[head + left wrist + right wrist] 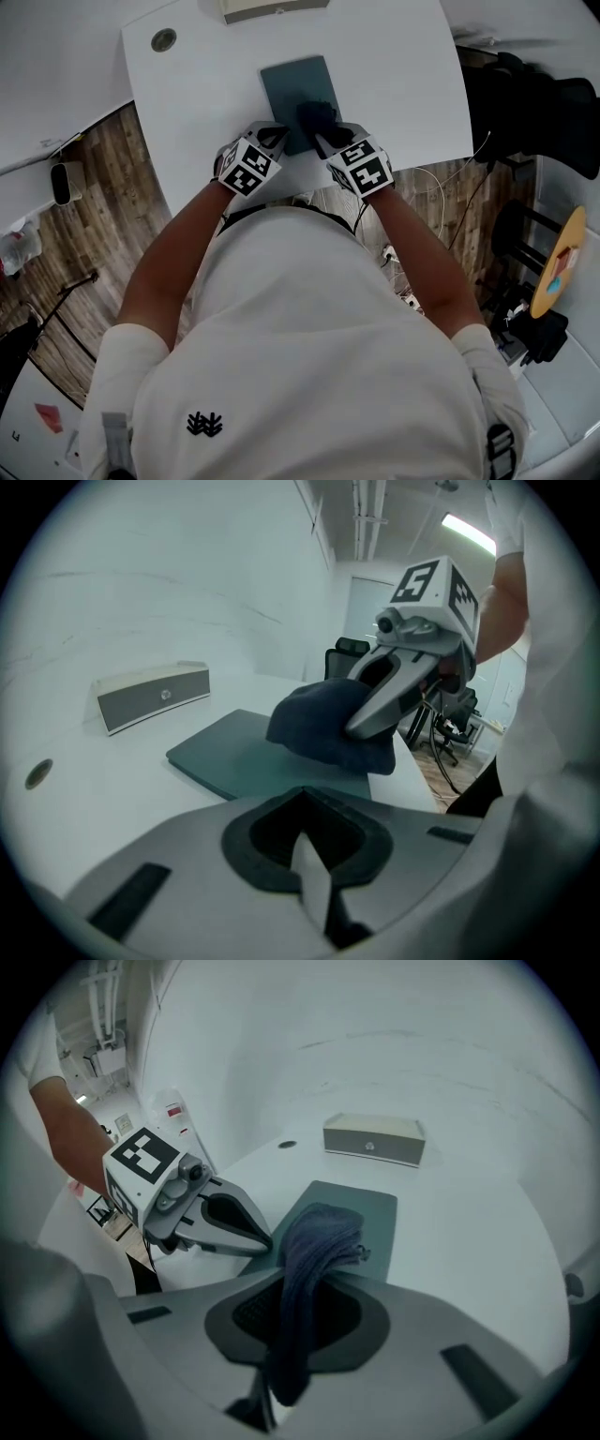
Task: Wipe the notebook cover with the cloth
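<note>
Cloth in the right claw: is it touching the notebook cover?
Touching. In the left gripper view the cloth, held by the right claw, lies pressed on the notebook with no gap beneath it.

The cloth (314, 1241) looks soft and nubby, the notebook cover (292, 80) matt and smooth, the desk (403, 84) smooth white, the floor (103, 206) wood-grained.

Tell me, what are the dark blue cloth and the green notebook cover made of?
The cloth looks like soft fabric, dark blue and matte, perhaps a knit or microfibre: it droops in loose folds and shows a fuzzy, ribbed surface. The notebook cover looks stiff and smooth, a dull teal. It lies flat with crisp edges and has no shine. It could be coated card or plastic, but I can't tell which.
</note>
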A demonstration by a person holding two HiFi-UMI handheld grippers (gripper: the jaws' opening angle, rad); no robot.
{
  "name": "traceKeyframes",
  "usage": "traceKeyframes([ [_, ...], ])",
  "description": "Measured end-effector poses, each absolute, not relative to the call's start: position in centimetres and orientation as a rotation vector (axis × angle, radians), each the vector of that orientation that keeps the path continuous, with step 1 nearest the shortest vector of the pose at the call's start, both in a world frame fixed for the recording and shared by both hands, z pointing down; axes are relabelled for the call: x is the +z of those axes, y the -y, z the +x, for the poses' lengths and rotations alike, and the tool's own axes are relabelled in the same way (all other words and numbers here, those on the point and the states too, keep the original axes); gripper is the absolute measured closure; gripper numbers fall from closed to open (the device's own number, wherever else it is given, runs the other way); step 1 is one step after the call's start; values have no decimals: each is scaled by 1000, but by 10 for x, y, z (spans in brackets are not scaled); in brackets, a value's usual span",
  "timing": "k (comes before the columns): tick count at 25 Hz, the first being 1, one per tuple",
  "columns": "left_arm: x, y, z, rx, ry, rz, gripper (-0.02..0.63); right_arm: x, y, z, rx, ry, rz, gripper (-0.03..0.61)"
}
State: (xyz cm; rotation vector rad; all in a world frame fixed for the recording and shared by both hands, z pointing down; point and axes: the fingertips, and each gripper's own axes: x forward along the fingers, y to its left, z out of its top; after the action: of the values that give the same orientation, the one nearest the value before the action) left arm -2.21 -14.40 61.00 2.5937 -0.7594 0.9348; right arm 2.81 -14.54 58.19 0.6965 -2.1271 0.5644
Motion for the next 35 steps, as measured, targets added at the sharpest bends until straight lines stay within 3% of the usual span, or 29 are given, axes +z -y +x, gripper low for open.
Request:
traceKeyframes([
  [8, 610, 143, -21, 939, 760, 2610, 609, 603, 156, -19, 549, 2128, 597, 535],
  [35, 611, 141, -22, 942, 754, 2618, 609, 602, 207, 78, 593, 2026, 804, 534],
])
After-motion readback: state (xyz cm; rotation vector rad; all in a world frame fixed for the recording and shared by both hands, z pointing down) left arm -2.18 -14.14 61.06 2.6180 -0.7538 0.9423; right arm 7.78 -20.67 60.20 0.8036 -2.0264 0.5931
